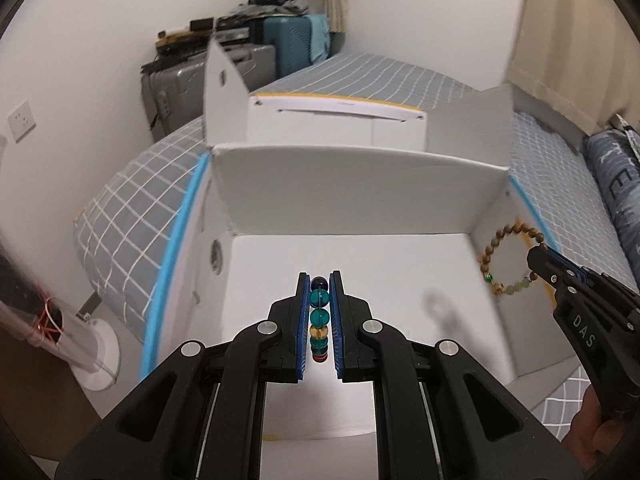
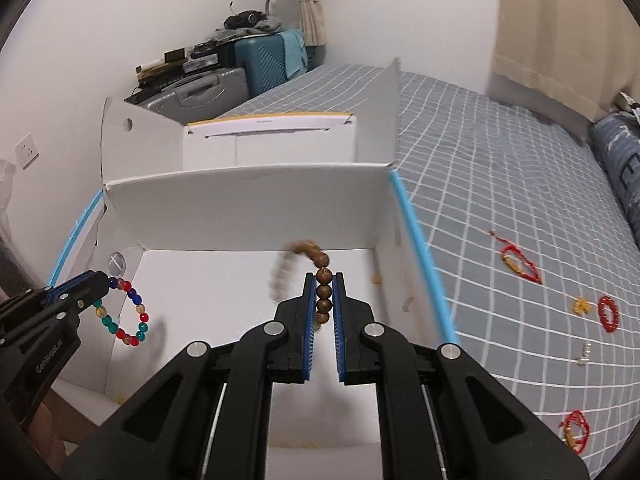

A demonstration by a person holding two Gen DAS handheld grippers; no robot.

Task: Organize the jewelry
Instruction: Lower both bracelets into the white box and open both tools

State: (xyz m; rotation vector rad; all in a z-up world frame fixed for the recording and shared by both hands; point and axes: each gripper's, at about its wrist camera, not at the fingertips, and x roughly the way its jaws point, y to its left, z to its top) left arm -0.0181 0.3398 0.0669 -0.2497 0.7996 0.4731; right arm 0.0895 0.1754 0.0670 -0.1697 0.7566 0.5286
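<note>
My left gripper (image 1: 319,280) is shut on a colourful glass bead bracelet (image 1: 319,316) and holds it over the open white cardboard box (image 1: 360,184). In the right wrist view the same bracelet (image 2: 124,314) hangs from the left gripper (image 2: 105,280) at the box's left side. My right gripper (image 2: 324,278) is shut on a brown wooden bead bracelet (image 2: 323,292), which swings blurred above the box floor. In the left wrist view that bracelet (image 1: 505,258) hangs from the right gripper (image 1: 534,254) by the box's right wall.
The box sits on a bed with a grey checked sheet (image 2: 500,168). More jewelry lies on the sheet to the right: a red cord bracelet (image 2: 516,258), a red bead bracelet (image 2: 609,314), a yellow charm (image 2: 581,305), a small silver piece (image 2: 584,354), another red bracelet (image 2: 576,430). Suitcases (image 2: 224,84) stand behind.
</note>
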